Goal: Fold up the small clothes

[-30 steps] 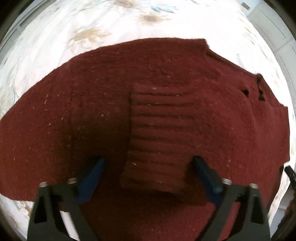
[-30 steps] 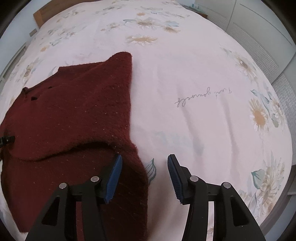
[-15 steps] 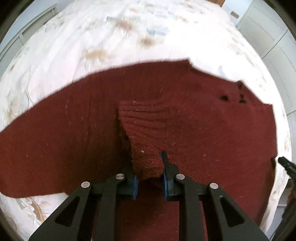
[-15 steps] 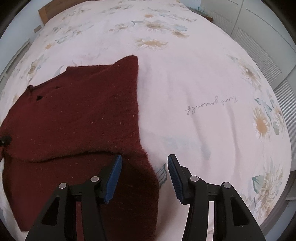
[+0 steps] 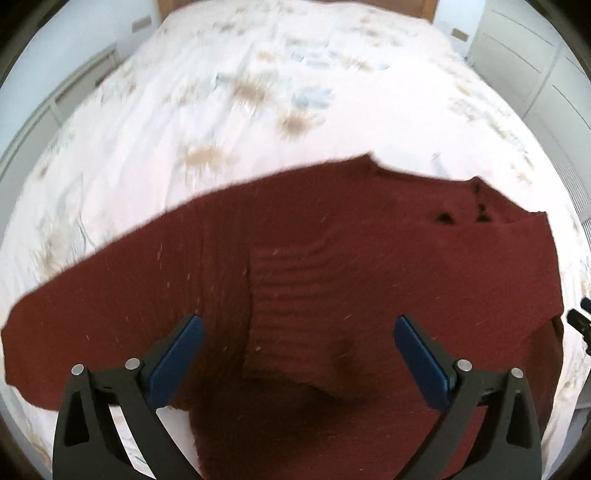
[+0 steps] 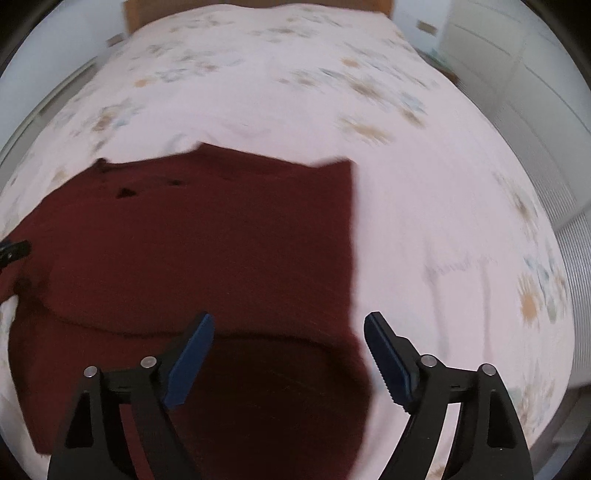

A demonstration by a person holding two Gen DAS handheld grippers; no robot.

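Observation:
A dark red knit sweater (image 5: 369, 266) lies flat on the bed, with one sleeve folded across its body and ending in a ribbed cuff (image 5: 291, 317). My left gripper (image 5: 295, 358) is open and empty, its blue pads (image 5: 177, 354) either side of the cuff and apart from it. The sweater also shows in the right wrist view (image 6: 207, 251). My right gripper (image 6: 288, 354) is open and empty above the sweater's folded right edge. Both views are blurred by motion.
The bed (image 5: 258, 74) has a pale floral cover (image 6: 443, 221). White wardrobe doors (image 6: 517, 92) stand at the right and a wooden headboard (image 6: 258, 5) at the far end. The other gripper's tip (image 5: 580, 325) shows at the left view's right edge.
My left gripper, shut on the ribbed cuff half a second ago, has opened wide and let it go. My right gripper has swung left over the sweater and opened wider.

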